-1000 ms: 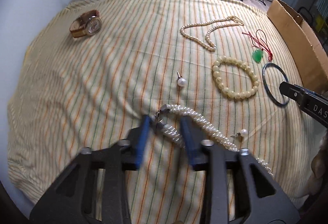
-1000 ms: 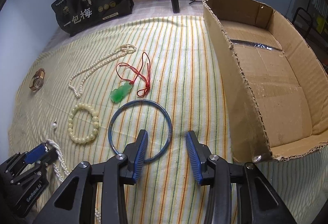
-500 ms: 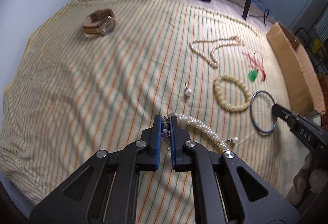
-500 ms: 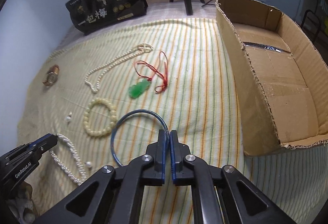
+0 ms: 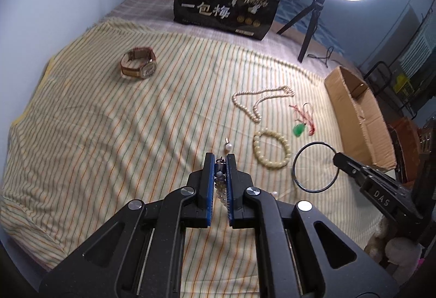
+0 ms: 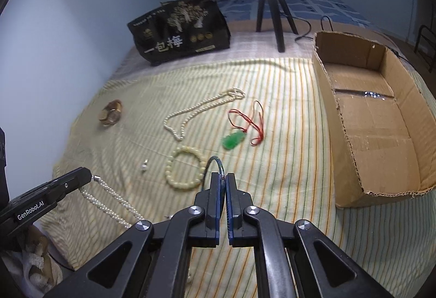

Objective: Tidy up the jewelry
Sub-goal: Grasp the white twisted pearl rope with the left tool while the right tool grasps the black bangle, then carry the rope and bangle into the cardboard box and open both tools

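My left hand-held gripper [image 5: 220, 161] clamps the pearl strand [image 6: 109, 198] by its clasp end, my right hand-held gripper [image 6: 223, 178] pinches the blue bangle [image 5: 314, 166], both presumably bound for the cardboard box [image 6: 381, 134] to my right.

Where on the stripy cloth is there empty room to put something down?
The widest bare patch is the striped cloth between the watch and the left gripper. More lies between the red-corded green pendant and the cardboard box. It is crowded around the bead bracelet, pearl necklace and loose earring.
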### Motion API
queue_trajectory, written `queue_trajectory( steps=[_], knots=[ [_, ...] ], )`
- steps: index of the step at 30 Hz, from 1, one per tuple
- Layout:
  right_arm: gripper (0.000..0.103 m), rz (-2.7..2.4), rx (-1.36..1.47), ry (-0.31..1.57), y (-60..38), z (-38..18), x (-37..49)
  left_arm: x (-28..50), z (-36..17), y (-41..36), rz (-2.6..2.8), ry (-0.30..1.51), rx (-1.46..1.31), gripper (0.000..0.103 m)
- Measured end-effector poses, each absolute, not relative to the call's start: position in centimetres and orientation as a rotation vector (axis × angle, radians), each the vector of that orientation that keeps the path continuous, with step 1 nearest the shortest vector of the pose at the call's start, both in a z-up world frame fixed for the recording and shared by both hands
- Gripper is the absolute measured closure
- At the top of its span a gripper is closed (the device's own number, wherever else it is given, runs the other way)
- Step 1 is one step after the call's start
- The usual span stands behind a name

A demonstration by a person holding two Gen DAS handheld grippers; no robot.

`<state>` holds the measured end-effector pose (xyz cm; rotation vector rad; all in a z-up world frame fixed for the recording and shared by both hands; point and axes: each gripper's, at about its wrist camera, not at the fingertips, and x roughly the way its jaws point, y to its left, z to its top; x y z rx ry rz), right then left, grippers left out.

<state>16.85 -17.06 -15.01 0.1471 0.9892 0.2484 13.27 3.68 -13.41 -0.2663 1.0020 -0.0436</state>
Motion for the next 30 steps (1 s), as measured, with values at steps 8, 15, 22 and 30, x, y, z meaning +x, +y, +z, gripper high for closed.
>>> queue_trajectory(
  steps=[8,15,22,30],
  knots=[
    [0.102,0.235,0.113,0.900,-17.8,-11.8,15.9,12.6,-10.1,2.8,-0.080,0.923,-0.259,0.098],
    [0.102,0.194,0.102,0.848,-20.0,-9.8,15.3,12.2,-7.1,1.7,-0.128,0.873,-0.262,0.098],
    [0.102,0.142,0.128,0.793,-23.2,-7.4,15.3,12.7,-5.0,0.0,-0.168,0.849,-0.268,0.098],
    [0.102,0.069,0.144,0.741,-27.1,-5.6,16.5,13.5,-2.3,-3.8,-0.238,0.808,-0.226,0.098]
  ],
)
